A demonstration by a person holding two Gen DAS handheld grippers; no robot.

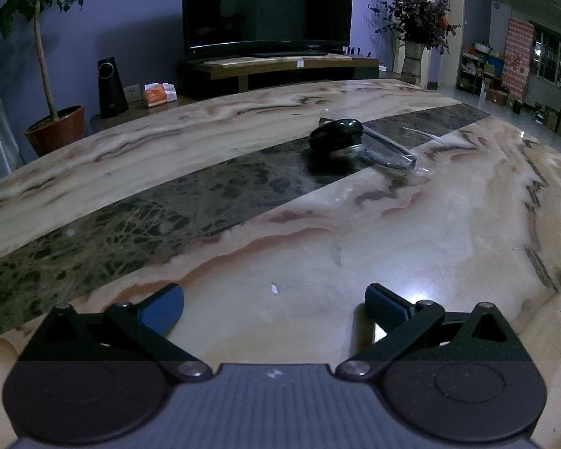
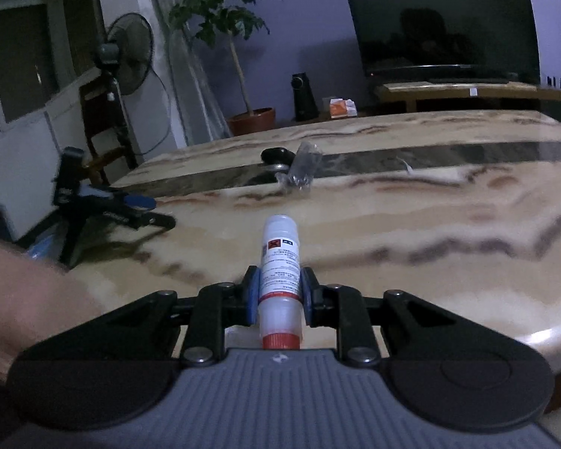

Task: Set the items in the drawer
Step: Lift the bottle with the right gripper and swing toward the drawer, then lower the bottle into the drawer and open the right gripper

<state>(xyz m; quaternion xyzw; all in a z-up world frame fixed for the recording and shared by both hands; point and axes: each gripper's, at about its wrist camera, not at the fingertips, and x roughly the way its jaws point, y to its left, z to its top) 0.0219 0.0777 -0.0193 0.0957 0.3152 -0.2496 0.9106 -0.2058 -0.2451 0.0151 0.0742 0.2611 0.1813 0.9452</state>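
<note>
My right gripper (image 2: 279, 292) is shut on a white glue stick (image 2: 280, 273) with a red end cap, held lengthwise above the marble table (image 2: 411, 217). My left gripper (image 1: 275, 303) is open and empty, low over the table near its front edge; it also shows in the right wrist view (image 2: 131, 205) at the table's left edge. A black round object (image 1: 336, 136) and a clear plastic packet (image 1: 389, 149) lie together on the dark stripe, well ahead of the left gripper. They show in the right wrist view too (image 2: 291, 166). No drawer is in view.
A small white scrap (image 1: 275, 289) lies between the left fingers. A thin white stick (image 1: 420, 133) lies beyond the packet. Behind the table stand a TV (image 1: 267, 3) on a low cabinet, a potted plant (image 1: 56, 127), a speaker (image 1: 111, 88) and a fan (image 2: 127, 52).
</note>
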